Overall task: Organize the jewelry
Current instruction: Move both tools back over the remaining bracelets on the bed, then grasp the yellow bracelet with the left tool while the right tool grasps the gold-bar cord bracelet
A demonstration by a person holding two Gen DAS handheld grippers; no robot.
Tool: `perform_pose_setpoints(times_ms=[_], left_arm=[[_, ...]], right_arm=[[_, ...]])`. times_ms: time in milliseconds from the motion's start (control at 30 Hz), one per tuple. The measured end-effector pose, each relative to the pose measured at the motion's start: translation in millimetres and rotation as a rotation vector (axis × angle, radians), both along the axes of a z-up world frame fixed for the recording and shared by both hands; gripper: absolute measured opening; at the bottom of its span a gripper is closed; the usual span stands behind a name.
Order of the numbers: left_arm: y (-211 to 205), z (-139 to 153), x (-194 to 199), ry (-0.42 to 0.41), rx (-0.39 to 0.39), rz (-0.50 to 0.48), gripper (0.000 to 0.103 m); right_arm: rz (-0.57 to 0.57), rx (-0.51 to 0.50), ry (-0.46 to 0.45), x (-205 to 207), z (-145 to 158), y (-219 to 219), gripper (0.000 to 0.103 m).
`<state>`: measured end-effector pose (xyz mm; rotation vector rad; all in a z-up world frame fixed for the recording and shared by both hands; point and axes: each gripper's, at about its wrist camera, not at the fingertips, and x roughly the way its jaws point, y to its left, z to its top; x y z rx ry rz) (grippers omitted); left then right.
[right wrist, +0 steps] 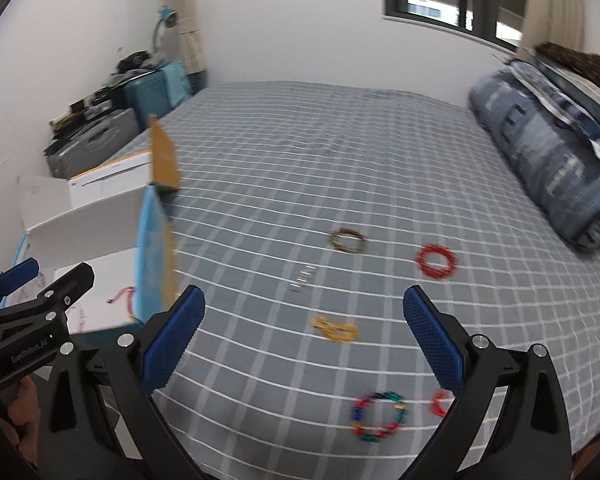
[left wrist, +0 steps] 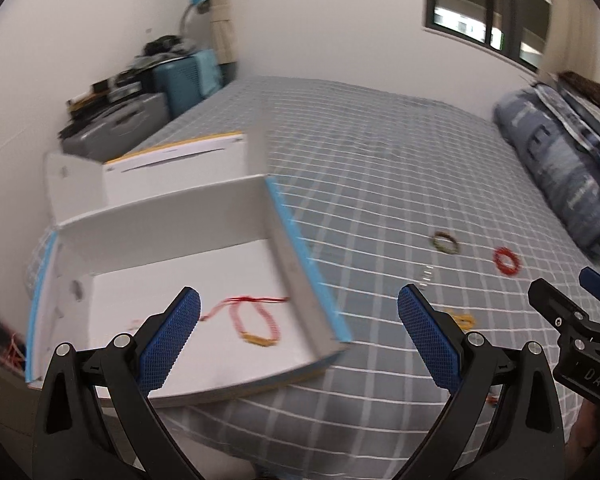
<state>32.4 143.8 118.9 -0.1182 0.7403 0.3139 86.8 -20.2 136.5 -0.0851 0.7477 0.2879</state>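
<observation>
- The left gripper (left wrist: 299, 312) has its blue, mesh-textured fingers (left wrist: 172, 340) spread wide and holding nothing; it hovers over the near rim of the white box (left wrist: 180, 216).
- The right gripper (right wrist: 304, 316) is likewise spread and empty above the bed (right wrist: 300, 152).
- Inside the box lies a pink beaded bracelet (left wrist: 256, 322) with a red cord.
- On the grey checked bedspread, well apart from one another, lie a yellow bead piece (right wrist: 335, 329), a multicoloured bracelet (right wrist: 378, 416), a red ring-shaped bracelet (right wrist: 437, 261), a dark mixed one (right wrist: 348, 240) and a small silvery chain (right wrist: 303, 278).
- These pieces look light, limp and loosely strung, so they would likely sag or slip; pinching across one side of a loop, pressed slightly into the soft cover, seems the safest hold.
- The box is thin, stiff cardboard with a blue outer edge.
</observation>
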Motion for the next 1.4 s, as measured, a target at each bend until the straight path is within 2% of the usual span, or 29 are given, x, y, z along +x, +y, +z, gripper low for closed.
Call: perform_pose_setpoints(times_ms=[333, 567, 667, 833, 1000, 1100, 1400], left_arm=[[-84.0, -25.9, 48.3, 0.061, -0.008, -0.152, 0.097], [-137.6, -57.5, 75.2, 0.107, 0.041, -0.231, 0.097], [-151.6, -70.1, 84.5, 0.112, 0.018, -0.264, 0.097], [-165.4, -96.0, 99.0, 0.135, 0.012, -0.29, 0.097], [-173.5, -135.0, 120.6, 0.207, 0.025, -0.269, 0.097], [-171.4, -155.2, 132.1, 0.243, -0.009, -0.241, 0.097], [-171.1, -173.2, 142.4, 0.278, -0.026, -0.222, 0.097]], right_arm=[[-0.142, -0.005, 0.031, -0.3, -14.2, -105.8, 0.095], [-0.2, 0.008, 0.085, 3.1, -38.2, -153.6, 0.095], [-0.215, 0.009, 0.107, 4.5, -52.1, -168.5, 0.095], [-0.212, 0.011, 0.17, 11.8, -77.3, -179.3, 0.095], [-0.184, 0.01, 0.243, 16.8, -107.3, -181.8, 0.095], [-0.176, -0.01, 0.271, 19.0, -121.7, -180.1, 0.095], [-0.156, -0.011, 0.365, 31.7, -163.6, -179.3, 0.095]])
